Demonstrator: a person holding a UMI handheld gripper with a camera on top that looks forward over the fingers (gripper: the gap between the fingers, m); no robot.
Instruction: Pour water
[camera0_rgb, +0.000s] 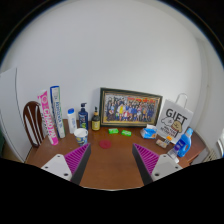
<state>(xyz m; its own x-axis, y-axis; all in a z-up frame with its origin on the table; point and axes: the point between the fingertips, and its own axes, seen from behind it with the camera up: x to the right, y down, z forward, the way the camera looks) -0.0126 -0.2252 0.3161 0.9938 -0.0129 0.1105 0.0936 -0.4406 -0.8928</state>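
My gripper (111, 160) hangs open above the wooden table (112, 168), and only bare wood lies between its magenta pads (76, 158). A white cup (81, 135) stands just beyond the left fingertip. To the right, next to the right finger, a clear blue bottle (185, 144) rests near the table's corner. A small blue object (150, 131) lies ahead of the right finger. A red round disc (105, 144) lies flat on the wood ahead of the gap.
A framed photo (130, 107) leans on the white wall at the back. Left of it stand several bottles (82, 117) and a tall pink box (49, 117). A white gift bag (176, 122) stands at the right. Green pieces (113, 131) lie before the frame. A chair back (33, 122) shows at the left.
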